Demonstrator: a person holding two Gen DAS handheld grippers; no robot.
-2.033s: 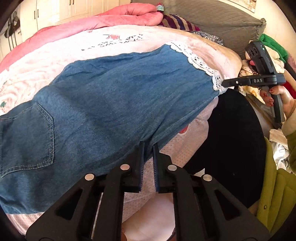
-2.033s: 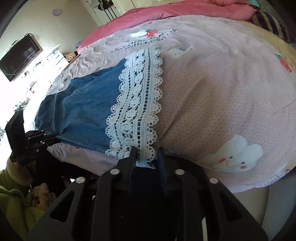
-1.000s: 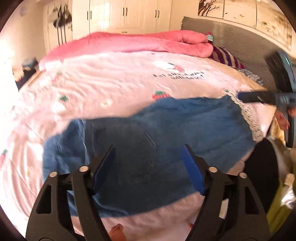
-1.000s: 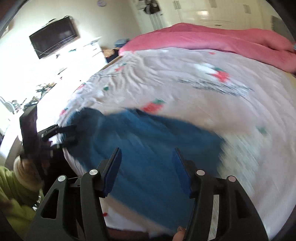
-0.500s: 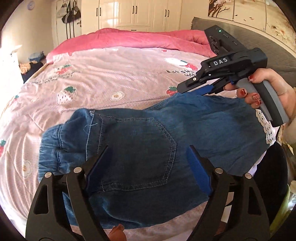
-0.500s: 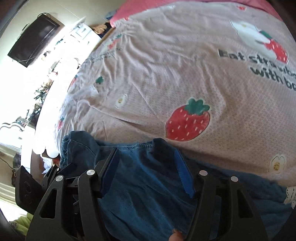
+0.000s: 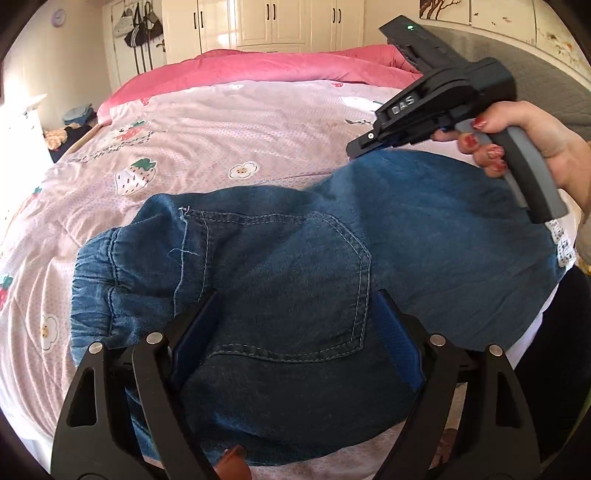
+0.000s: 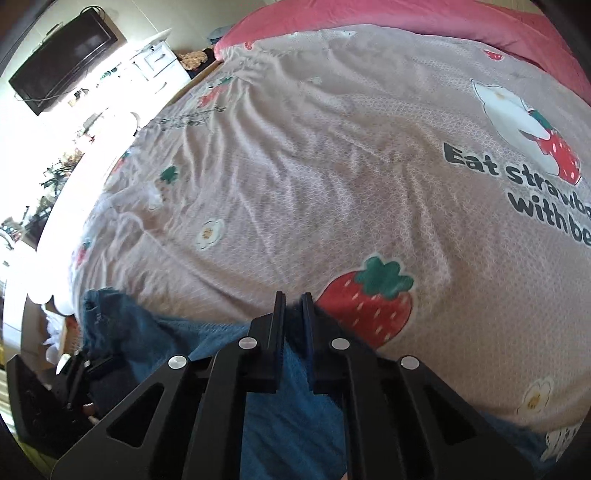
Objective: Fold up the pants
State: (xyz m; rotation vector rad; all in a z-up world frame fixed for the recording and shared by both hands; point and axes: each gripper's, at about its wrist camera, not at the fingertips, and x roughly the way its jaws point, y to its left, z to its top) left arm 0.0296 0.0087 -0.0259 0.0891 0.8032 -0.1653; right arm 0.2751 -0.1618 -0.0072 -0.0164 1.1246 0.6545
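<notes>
Blue denim pants (image 7: 295,277) with a back pocket and a white lace hem (image 7: 563,240) lie across the near edge of a pink strawberry-print bedspread (image 7: 221,129). My left gripper (image 7: 295,325) is open and empty, its jaws wide apart over the pocket. My right gripper (image 8: 293,299) is shut on the far edge of the pants (image 8: 288,424); it shows in the left wrist view (image 7: 356,149) pinching the denim's far edge. The left gripper's body shows at the lower left of the right wrist view (image 8: 70,384).
A rolled pink quilt (image 7: 258,68) lies along the far side of the bed. White wardrobes (image 7: 277,22) stand behind it. A grey headboard (image 7: 554,74) is at right. A wall TV (image 8: 62,55) and a cluttered white dresser (image 8: 155,62) are at the left.
Both grippers let go of the pants' near edge and opened. The right gripper then moved over the pants to their far edge and shut on it. The left gripper stays open above the pocket.
</notes>
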